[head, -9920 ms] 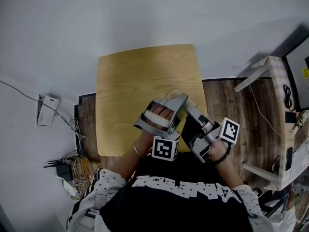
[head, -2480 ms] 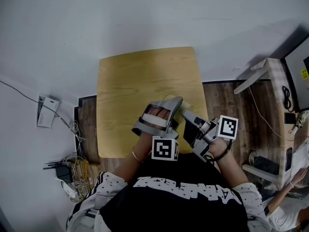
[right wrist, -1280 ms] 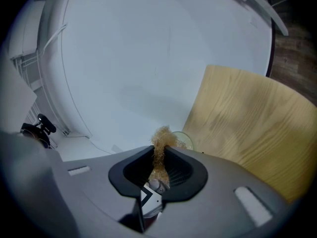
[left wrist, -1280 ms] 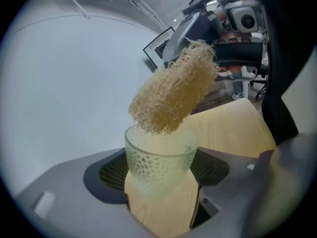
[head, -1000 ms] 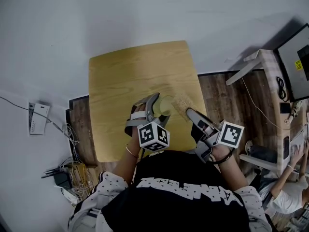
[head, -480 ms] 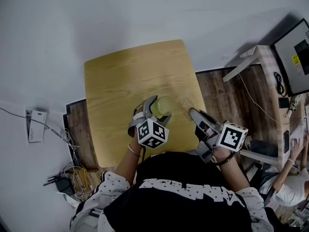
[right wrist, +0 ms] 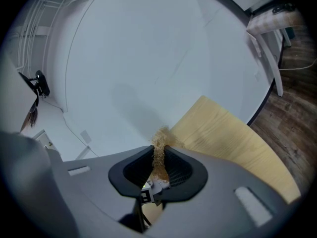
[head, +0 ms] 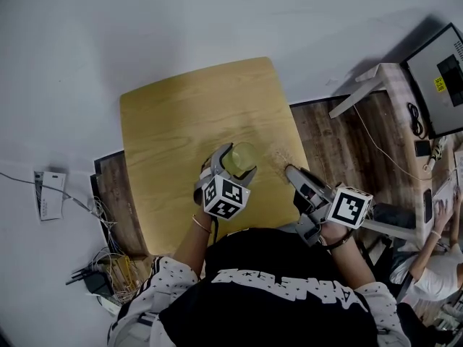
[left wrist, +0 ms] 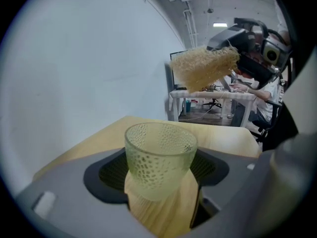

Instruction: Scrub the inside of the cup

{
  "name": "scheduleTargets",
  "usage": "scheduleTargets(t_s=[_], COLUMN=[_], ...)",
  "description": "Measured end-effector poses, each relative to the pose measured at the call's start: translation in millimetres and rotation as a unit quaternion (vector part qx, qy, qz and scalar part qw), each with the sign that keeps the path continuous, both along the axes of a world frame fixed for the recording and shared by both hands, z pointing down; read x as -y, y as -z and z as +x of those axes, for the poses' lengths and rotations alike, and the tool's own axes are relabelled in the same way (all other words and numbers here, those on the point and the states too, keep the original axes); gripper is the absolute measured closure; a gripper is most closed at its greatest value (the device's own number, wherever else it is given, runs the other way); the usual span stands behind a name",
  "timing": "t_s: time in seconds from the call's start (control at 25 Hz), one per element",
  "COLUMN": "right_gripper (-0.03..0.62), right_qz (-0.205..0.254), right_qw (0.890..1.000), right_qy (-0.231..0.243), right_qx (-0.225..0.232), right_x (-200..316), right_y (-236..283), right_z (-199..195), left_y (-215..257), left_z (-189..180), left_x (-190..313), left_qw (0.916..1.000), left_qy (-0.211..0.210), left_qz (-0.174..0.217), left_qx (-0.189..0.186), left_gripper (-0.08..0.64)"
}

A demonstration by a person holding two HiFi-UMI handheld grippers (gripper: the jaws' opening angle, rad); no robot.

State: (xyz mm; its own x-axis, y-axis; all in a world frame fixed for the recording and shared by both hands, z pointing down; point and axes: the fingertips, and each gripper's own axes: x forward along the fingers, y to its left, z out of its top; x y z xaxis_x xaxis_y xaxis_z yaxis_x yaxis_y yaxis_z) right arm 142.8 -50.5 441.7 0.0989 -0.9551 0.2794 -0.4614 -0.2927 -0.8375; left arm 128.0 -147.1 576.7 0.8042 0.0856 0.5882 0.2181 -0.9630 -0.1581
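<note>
The table extends from the person toward a white wall, with most of its top lying beyond and to the left of both grippers. Its right edge borders wood flooring. The left gripper is over the near-right part of the top, its jaws set wide and closed against both sides of the cup, which is upright with its mouth open upward. The right gripper is just beside it, near the table's right edge, with its jaws almost together and pinching the scrubber. The scrubber is clear of the cup rim.
</note>
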Motion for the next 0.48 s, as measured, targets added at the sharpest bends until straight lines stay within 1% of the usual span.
scheduleTargets(t_s=[0.16,0.28,0.48], right_gripper=[0.518,0.518,0.518], right_qz=[-0.005,-0.007,-0.008], right_qw=[1.0,1.0,1.0], right_qy=[0.006,0.006,0.006], right_qx=[-0.016,-0.016,-0.016], right_x=[1.4,2.9,4.2], right_y=[2.1,2.1,1.9], right_z=[1.5,1.6,1.2], left_y=[-3.7,-4.5,-7.0], left_z=[1.0,1.7,0.5], left_x=[1.3,2.2,4.9], left_qw=[0.9997,0.999,0.9966], left_qy=[0.004,0.003,0.014], left_qz=[-0.022,-0.044,-0.08], left_qx=[-0.003,-0.011,-0.016], left_gripper=[0.179,0.179,0.179])
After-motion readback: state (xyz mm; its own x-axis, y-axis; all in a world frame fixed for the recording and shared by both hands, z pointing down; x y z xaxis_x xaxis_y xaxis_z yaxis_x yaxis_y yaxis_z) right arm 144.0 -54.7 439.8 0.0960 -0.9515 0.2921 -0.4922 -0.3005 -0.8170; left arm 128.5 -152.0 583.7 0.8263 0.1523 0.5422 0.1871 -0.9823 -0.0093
